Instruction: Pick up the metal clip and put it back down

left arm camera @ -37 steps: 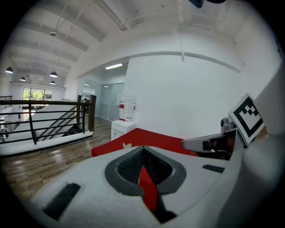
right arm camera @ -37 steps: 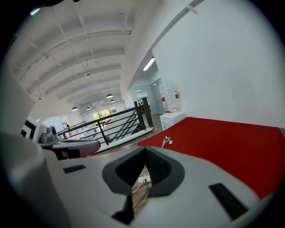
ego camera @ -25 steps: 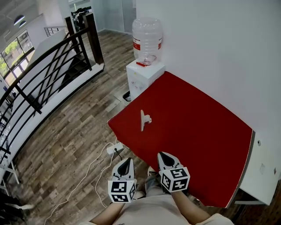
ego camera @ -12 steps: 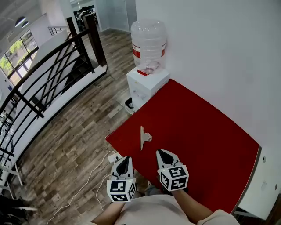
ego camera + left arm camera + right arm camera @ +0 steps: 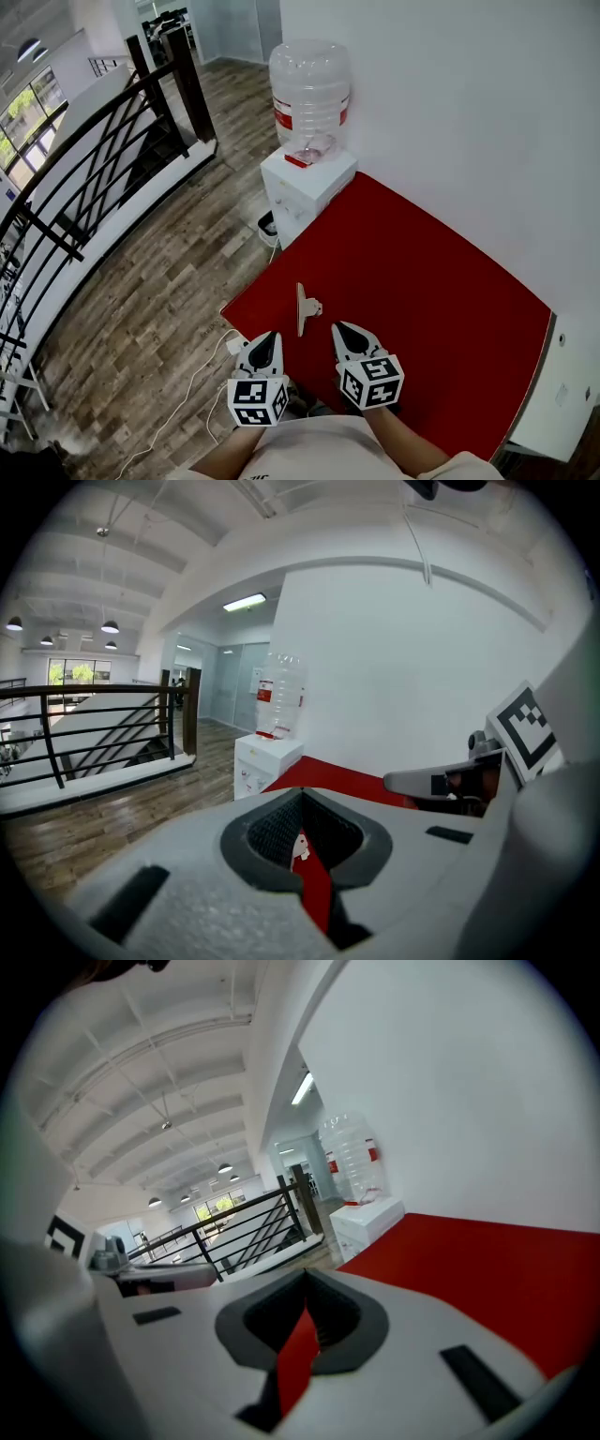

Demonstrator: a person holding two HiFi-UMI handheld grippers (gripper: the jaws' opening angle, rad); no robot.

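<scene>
Metal clip (image 5: 304,307) lies flat on the red table (image 5: 422,281), near the corner closest to me, with nothing touching it. My left gripper (image 5: 264,341) sits at the table's near edge, below and left of the clip, jaws closed on nothing. My right gripper (image 5: 346,331) is just right of the clip and clear of it, jaws likewise together and empty. A white water dispenser (image 5: 306,183) stands by the table's far corner.
</scene>
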